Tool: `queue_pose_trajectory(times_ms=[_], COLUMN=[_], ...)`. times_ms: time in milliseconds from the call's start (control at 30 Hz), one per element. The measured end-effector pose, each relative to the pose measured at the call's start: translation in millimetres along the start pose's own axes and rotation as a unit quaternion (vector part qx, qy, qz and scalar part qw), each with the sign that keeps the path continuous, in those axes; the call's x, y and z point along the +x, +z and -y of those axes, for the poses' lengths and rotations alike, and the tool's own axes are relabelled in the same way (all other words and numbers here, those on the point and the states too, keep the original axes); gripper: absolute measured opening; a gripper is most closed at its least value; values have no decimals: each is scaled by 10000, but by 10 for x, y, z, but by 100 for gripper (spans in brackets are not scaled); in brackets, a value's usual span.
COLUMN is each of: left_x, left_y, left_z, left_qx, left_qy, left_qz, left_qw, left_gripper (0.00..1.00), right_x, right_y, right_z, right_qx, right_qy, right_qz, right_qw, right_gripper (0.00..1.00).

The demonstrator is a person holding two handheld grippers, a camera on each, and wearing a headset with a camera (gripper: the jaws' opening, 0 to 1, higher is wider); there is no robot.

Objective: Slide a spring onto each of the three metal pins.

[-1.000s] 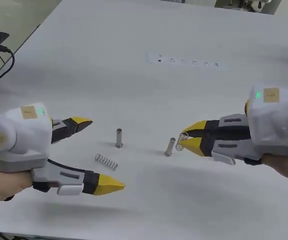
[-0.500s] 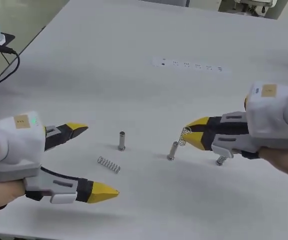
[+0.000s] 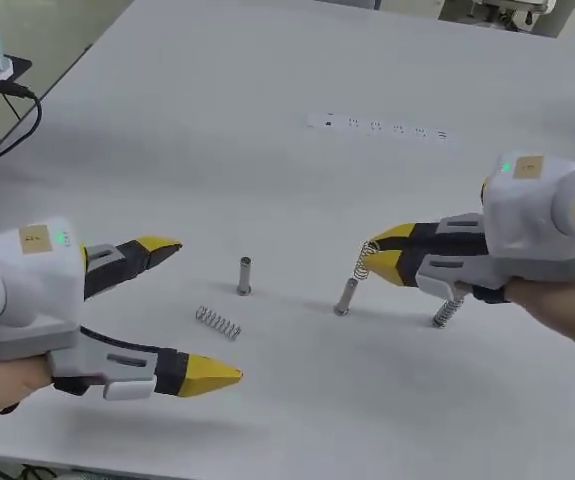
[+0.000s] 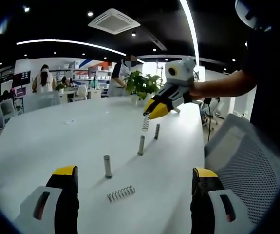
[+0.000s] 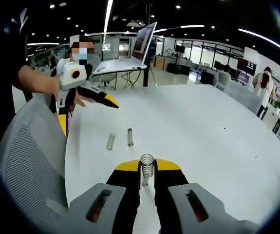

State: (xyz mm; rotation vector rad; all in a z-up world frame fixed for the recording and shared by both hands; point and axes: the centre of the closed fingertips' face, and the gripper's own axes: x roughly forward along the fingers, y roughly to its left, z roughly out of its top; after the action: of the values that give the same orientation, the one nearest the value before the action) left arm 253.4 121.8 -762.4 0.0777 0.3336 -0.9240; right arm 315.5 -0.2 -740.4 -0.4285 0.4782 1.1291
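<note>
My right gripper is shut on a small coil spring, which hangs just above and to the right of the middle pin's top. In the right gripper view the held spring sits between the yellow tips, with that pin right under it. A bare pin stands upright to the left, and a loose spring lies flat in front of it. A third pin wearing a spring stands below the right gripper. My left gripper is open, left of the loose spring.
The white table stretches far back, with a flush socket strip in it. A black cable runs off the left edge. A grey mesh chair stands at the near edge, and people stand in the office beyond.
The right gripper has lifted its spring up from beside the middle pin to above the pin's top. The pin with a spring has come into sight under it. The left gripper stays open.
</note>
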Motion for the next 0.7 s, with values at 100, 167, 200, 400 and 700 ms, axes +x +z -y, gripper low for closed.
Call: queue_pose_trajectory(times_ms=[100, 167, 200, 400, 700], left_x=[-4, -11, -13, -34, -58], left_y=[-25, -26, -24, -56, -83], left_z=[-15, -18, -18, -36, -53], left_qx=[-36, -34, -57, -127, -172], left_qy=[23, 28, 27, 71, 100], left_qz=[-42, -27, -17, -42, -66], left_qw=[10000, 10000, 10000, 9999, 9998], left_gripper=[93, 93, 93, 93, 92], right_x=[27, 39, 46, 81, 120], right_y=[-12, -16, -21, -52, -111], right_z=[-9, -12, -10, -11, -5], right_qx=[9, 14, 18, 57, 197], right_qy=[10, 14, 16, 25, 32], right_qz=[-31, -44, -52, -102, -114], right_qw=[10000, 10000, 10000, 9999, 9997], right_gripper=[7, 7, 7, 7, 7])
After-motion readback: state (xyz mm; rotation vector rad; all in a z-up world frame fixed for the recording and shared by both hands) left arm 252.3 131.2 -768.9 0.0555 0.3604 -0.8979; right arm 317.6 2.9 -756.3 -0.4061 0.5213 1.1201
